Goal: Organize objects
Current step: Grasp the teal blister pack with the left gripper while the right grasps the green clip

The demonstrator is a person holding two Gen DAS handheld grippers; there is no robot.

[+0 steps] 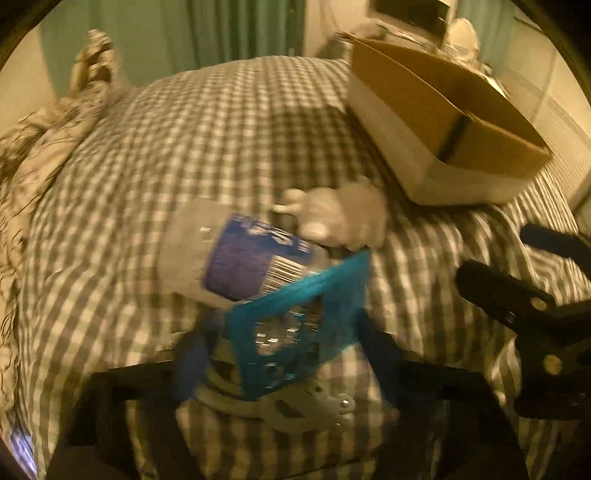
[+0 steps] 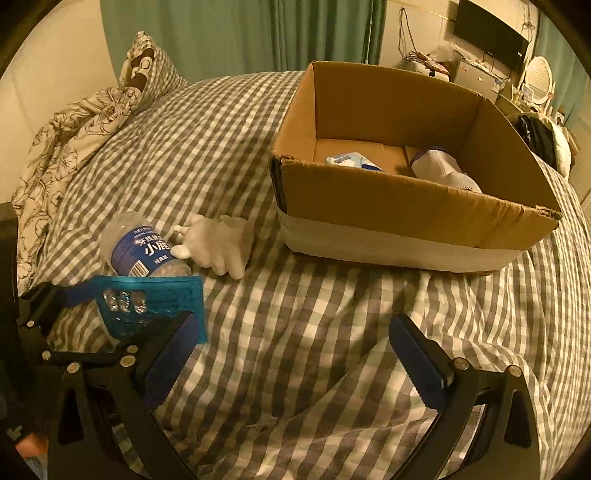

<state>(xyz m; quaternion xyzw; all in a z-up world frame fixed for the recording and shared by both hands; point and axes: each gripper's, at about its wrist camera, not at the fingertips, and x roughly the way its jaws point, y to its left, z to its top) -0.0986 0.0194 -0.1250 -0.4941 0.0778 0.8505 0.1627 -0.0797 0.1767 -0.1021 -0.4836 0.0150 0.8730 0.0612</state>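
Observation:
A small teal plastic basket lies on the checked bedspread with a clear jar with a blue label sticking out of it. My left gripper is shut on the basket's sides; a grey clip lies below it. A white glove-like soft toy lies just beyond the jar. My right gripper is open and empty above the bedspread, right of the basket. An open cardboard box stands at the right, holding a white sock and a blue-white packet.
Patterned pillows lie at the head of the bed on the left. Green curtains hang behind. A TV and cluttered furniture stand at the far right. My right gripper also shows at the right edge of the left wrist view.

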